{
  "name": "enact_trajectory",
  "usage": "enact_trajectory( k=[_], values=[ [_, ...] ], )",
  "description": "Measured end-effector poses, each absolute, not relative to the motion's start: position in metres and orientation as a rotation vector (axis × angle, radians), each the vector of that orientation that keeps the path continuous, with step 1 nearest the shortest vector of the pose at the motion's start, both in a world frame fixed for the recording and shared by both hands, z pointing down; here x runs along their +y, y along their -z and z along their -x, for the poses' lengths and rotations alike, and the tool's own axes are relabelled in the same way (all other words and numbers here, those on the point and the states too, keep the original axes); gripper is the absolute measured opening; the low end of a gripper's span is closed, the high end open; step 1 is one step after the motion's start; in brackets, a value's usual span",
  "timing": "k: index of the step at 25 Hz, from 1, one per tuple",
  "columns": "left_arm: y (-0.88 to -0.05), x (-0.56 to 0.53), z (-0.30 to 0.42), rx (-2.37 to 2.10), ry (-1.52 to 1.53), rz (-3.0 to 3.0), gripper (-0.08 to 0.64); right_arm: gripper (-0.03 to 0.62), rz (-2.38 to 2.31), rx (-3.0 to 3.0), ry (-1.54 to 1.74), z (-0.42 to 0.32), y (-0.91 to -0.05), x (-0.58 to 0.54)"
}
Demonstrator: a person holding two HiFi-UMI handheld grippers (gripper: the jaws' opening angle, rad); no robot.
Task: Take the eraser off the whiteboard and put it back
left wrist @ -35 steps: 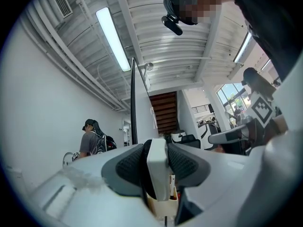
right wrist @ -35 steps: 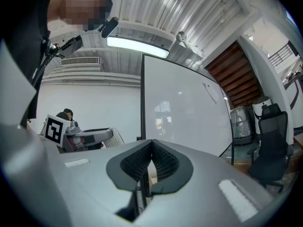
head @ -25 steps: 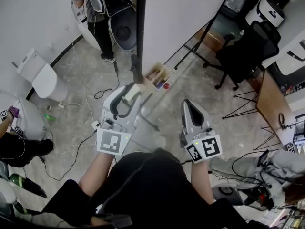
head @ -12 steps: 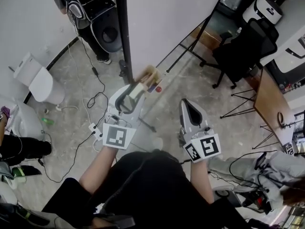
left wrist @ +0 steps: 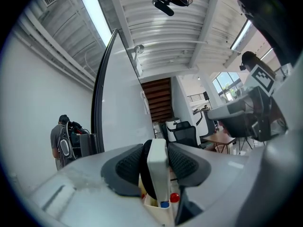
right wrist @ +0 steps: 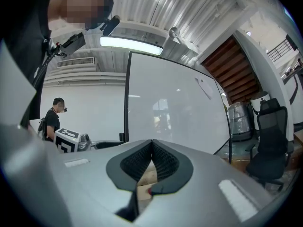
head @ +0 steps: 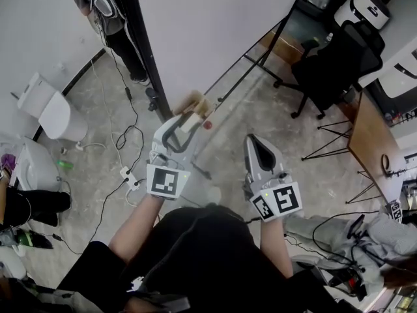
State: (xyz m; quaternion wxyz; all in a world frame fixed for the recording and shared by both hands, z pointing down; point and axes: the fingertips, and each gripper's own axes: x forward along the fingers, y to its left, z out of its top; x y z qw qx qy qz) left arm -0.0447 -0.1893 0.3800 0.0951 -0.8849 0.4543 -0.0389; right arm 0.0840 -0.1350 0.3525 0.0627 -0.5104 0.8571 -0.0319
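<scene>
The left gripper (head: 184, 124) holds a white, hard-backed rectangular eraser (left wrist: 157, 167) on edge. Its jaws stand partly apart and are closed on the block, with one pad against the dark felt face and the other at the white back. The eraser is off the board. It is carried level in front of the lower edge of the large white whiteboard with a black frame (head: 215, 25), near its left upright. It sits just above a pale wooden box (head: 195, 102) on that edge, where a red-capped marker (left wrist: 174, 197) and a blue-capped marker (left wrist: 164, 204) stand. The right gripper (head: 257, 141) hangs beside it with its ribbed pads together and nothing between them.

The eraser looks light, with a stiff shell and a soft felt face that should give under pressure, so a moderate squeeze ought to be enough and the shell is unlikely to slip. The hard narrow edges of the shell may be the better place to hold it, because that would leave a broad face free to meet the board flat. The present grip across the two broad faces may need a turn of the wrist to set it back.
</scene>
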Motion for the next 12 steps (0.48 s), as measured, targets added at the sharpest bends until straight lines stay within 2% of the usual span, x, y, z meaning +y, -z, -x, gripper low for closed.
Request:
enact_trajectory(
  k=[12],
  values=[
    [-0.420,-0.220,0.018,1.402,0.276,2.560,0.176,0.009,1.509,2.631,0.135,-0.120,-0.364,-0.163]
  ],
)
